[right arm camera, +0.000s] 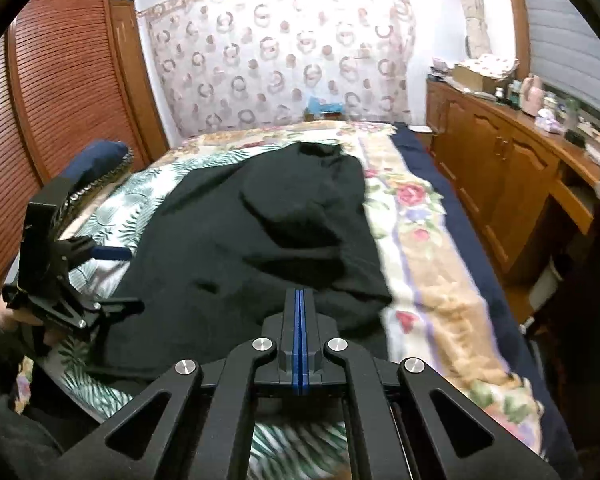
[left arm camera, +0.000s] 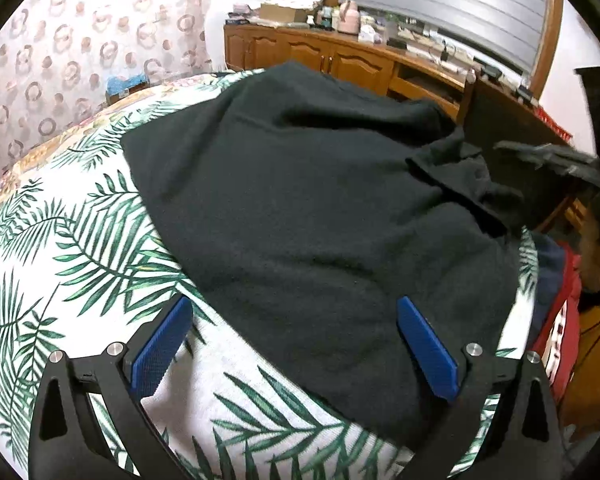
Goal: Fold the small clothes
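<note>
A black garment [left arm camera: 300,208] lies spread on a bed with a palm-leaf sheet [left arm camera: 80,240]; it also shows in the right wrist view [right arm camera: 260,232]. My left gripper [left arm camera: 294,328] is open, its blue pads [left arm camera: 162,350] straddling the garment's near edge just above the sheet; it also shows at the left of the right wrist view [right arm camera: 112,276]. My right gripper [right arm camera: 299,296] is shut, pads pressed together over the garment's near right part. In the left wrist view a flap of the garment [left arm camera: 548,160] is lifted at the right. Whether cloth sits between the right pads is hidden.
A floral bedspread [right arm camera: 420,240] covers the bed's right side. A wooden sideboard [right arm camera: 500,168] with clutter stands along the right wall. A patterned curtain [right arm camera: 280,60] hangs behind the bed, a louvered wardrobe [right arm camera: 60,100] at the left. Red and navy clothes [left arm camera: 560,300] lie at the bed's edge.
</note>
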Available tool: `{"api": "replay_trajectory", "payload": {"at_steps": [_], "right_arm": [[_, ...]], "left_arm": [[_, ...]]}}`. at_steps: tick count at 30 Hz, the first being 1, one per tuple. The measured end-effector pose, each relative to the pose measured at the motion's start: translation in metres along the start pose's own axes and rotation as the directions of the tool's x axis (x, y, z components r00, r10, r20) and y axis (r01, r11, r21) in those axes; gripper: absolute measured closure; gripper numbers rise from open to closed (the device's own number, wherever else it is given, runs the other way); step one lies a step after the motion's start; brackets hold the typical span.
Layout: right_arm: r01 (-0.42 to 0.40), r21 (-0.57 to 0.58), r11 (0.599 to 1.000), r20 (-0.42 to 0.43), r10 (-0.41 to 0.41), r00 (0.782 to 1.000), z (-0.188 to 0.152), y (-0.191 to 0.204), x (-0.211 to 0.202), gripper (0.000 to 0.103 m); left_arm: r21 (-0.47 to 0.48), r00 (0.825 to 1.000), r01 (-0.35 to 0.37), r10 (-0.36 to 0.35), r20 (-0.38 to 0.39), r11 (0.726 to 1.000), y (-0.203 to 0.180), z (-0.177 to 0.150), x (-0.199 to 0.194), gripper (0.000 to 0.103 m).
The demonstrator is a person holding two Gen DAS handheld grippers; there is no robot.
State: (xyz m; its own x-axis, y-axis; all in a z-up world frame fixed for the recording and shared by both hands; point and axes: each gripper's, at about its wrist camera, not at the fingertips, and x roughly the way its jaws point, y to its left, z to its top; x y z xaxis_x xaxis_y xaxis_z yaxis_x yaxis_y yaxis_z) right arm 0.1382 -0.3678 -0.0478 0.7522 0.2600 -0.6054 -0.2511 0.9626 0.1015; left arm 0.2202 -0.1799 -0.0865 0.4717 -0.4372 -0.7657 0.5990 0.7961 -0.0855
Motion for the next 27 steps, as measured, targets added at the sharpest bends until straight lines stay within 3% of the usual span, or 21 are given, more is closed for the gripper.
{"api": "replay_trajectory", "payload": {"at_steps": [2, 3, 4, 8, 9, 10, 12, 20, 27], "right_arm": [[-0.020, -0.017, 1.000, -0.010, 0.020, 1.000, 0.003, 0.010, 0.013, 0.074], [-0.038, -0.021, 0.999, -0.018, 0.038, 0.999, 0.004, 0.015, 0.022, 0.057], [-0.049, -0.022, 0.999, -0.026, 0.049, 0.998, 0.005, 0.019, 0.030, 0.052], [0.034, -0.049, 0.998, -0.077, -0.038, 0.996, 0.007, 0.027, 0.064, 0.052], [0.038, -0.042, 0.998, -0.087, -0.042, 0.995, 0.006, 0.025, 0.067, 0.065], [0.041, -0.033, 0.999, -0.088, -0.043, 0.995, 0.004, 0.023, 0.067, 0.084], [0.042, -0.022, 0.999, -0.057, -0.043, 0.997, 0.003, 0.021, 0.056, 0.097], [0.114, 0.105, 0.988, 0.080, -0.123, 0.989, -0.027, -0.006, -0.024, 0.099], [0.160, 0.152, 0.975, 0.076, -0.173, 0.982, -0.059, -0.007, -0.040, 0.099]], "left_arm": [[-0.010, 1.000, -0.002, 0.002, 0.019, 1.000, 0.000, -0.001, -0.007, 0.001], [-0.018, 1.000, 0.000, 0.001, 0.026, 1.000, 0.000, -0.002, -0.010, 0.001], [-0.023, 1.000, 0.000, 0.000, 0.031, 1.000, 0.000, -0.003, -0.013, 0.001], [-0.024, 0.999, -0.013, 0.014, 0.037, 1.000, -0.002, -0.009, -0.017, 0.001], [-0.023, 0.999, -0.017, 0.018, 0.037, 1.000, -0.002, -0.010, -0.018, 0.001], [-0.024, 0.999, -0.021, 0.022, 0.037, 1.000, -0.002, -0.011, -0.018, 0.001], [-0.029, 0.999, -0.018, 0.019, 0.037, 0.999, -0.001, -0.015, -0.020, 0.001], [-0.012, 0.999, 0.005, -0.005, 0.042, 1.000, -0.018, -0.019, -0.024, 0.001], [-0.002, 0.999, 0.025, -0.025, 0.028, 1.000, -0.033, -0.029, -0.029, 0.001]]}}
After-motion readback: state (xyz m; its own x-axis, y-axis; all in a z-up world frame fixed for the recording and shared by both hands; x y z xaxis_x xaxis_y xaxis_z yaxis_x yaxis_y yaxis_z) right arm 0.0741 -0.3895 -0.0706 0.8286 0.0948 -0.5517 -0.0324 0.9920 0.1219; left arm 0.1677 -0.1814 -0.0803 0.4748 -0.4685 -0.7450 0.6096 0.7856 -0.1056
